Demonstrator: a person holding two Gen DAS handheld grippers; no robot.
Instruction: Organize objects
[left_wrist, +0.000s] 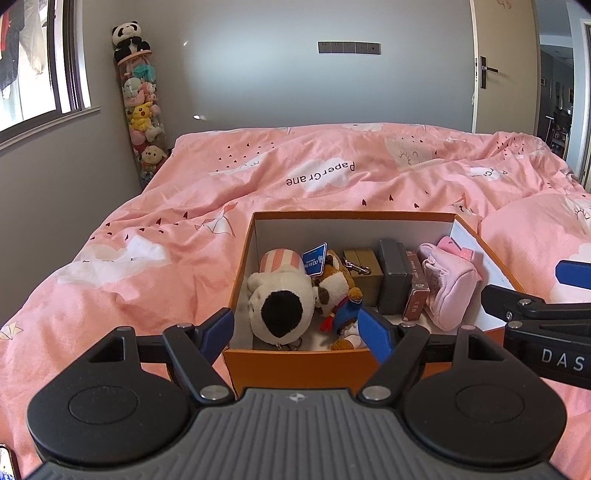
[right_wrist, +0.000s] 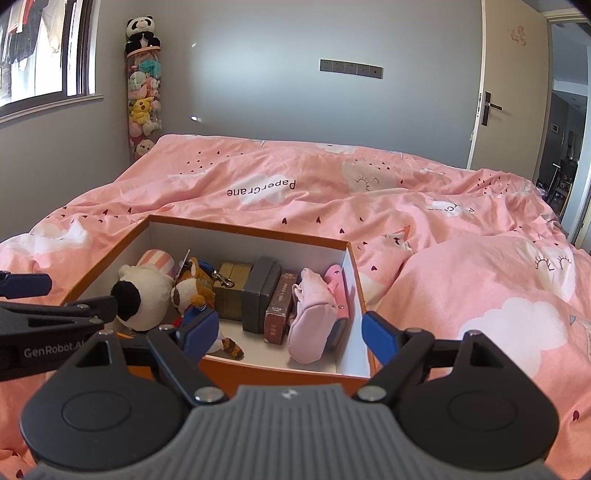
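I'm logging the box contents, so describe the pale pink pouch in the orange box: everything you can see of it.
The pale pink pouch is soft, fabric-like and plump, with a seamed, rounded end facing the cameras. It lies tilted lengthwise near the right wall of the orange box, leaning against a brown book-like box on its left, with a brighter pink item pressed behind it. Neither open gripper touches it.

The orange cardboard box (left_wrist: 295, 363) looks matt and smooth, white inside — it holds a fuzzy cream plush toy (left_wrist: 280, 295), a soft pink cloth pouch (left_wrist: 448, 286) and a shiny metal clasp (left_wrist: 357, 267); the pink cotton duvet (left_wrist: 258, 173) is wrinkled.
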